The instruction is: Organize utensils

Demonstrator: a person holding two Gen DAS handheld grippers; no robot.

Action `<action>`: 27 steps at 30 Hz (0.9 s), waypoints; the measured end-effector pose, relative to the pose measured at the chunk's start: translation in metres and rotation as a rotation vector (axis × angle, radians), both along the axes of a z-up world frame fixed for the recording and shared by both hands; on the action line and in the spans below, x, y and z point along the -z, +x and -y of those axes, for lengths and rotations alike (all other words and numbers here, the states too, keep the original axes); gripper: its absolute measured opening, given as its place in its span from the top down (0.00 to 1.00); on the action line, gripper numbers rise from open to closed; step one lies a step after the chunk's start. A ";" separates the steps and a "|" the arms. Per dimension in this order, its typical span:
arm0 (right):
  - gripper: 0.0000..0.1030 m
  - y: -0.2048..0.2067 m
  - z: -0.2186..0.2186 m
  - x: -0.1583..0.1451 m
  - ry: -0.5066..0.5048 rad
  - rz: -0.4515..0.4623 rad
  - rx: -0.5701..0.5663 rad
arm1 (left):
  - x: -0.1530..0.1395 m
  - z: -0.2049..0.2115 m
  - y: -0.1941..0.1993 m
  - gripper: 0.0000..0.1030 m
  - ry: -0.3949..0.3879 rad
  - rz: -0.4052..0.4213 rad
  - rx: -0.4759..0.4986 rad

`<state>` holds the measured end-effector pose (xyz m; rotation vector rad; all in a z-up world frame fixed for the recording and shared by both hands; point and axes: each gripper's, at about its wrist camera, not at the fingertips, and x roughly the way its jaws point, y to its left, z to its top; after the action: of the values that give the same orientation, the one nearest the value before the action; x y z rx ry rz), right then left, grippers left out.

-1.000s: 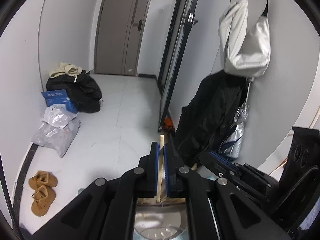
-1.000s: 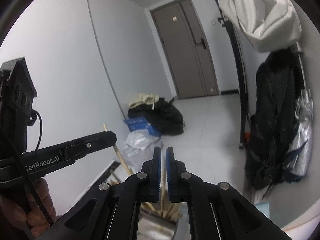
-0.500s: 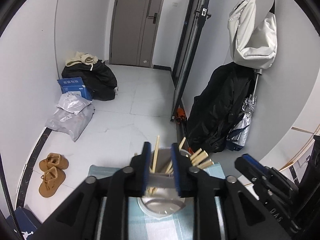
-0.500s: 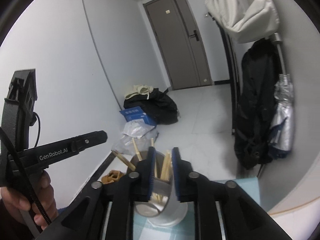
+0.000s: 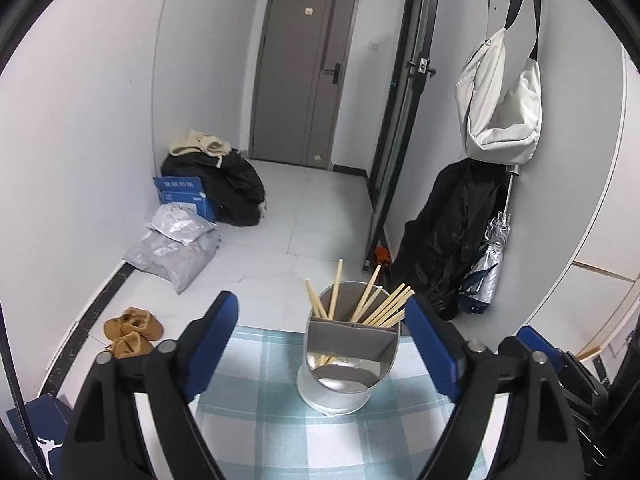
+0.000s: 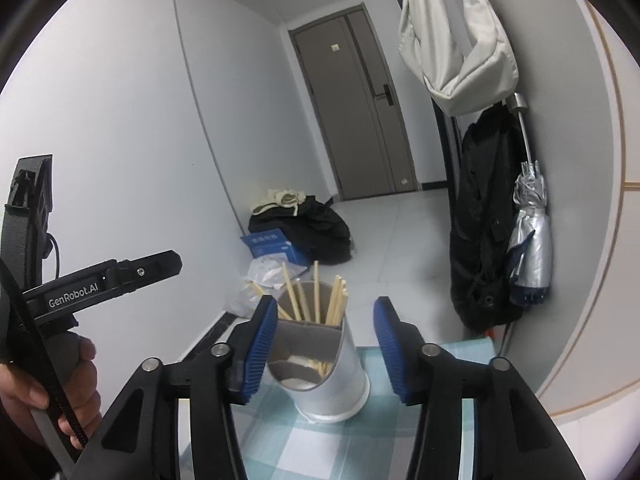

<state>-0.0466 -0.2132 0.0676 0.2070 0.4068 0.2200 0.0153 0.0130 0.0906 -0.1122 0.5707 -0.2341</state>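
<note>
Both grippers, left and right, gape empty. Chopsticks stand upright in the metal holder, fanning rightward, on a checked cloth.

- Plain white walls, pale tiled floor
- Grey-brown double door at far end
- White fabric bag hung over black coat, folded silver umbrella beside
- Tan suede shoes, blue cardboard box along left wall
</note>
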 end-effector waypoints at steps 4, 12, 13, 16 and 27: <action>0.40 -0.017 -0.005 0.001 -0.014 0.021 -0.002 | 0.002 -0.003 -0.011 0.14 0.025 0.025 -0.015; 0.30 -0.031 -0.007 0.012 -0.013 0.040 -0.007 | 0.014 -0.008 -0.026 0.03 0.032 0.076 -0.037; 0.30 -0.030 -0.008 0.014 -0.018 0.036 -0.009 | 0.015 -0.009 -0.028 0.02 0.038 0.079 -0.041; 0.30 -0.030 -0.011 0.019 -0.043 0.039 -0.011 | 0.021 -0.013 -0.029 0.01 0.027 0.078 -0.063; 0.28 -0.029 -0.006 0.027 -0.052 0.033 0.029 | 0.039 -0.016 -0.023 0.01 0.046 0.032 -0.093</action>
<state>-0.0753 -0.2067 0.0408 0.1576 0.3758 0.1834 -0.0074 0.0291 0.0521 -0.0899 0.5373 -0.1317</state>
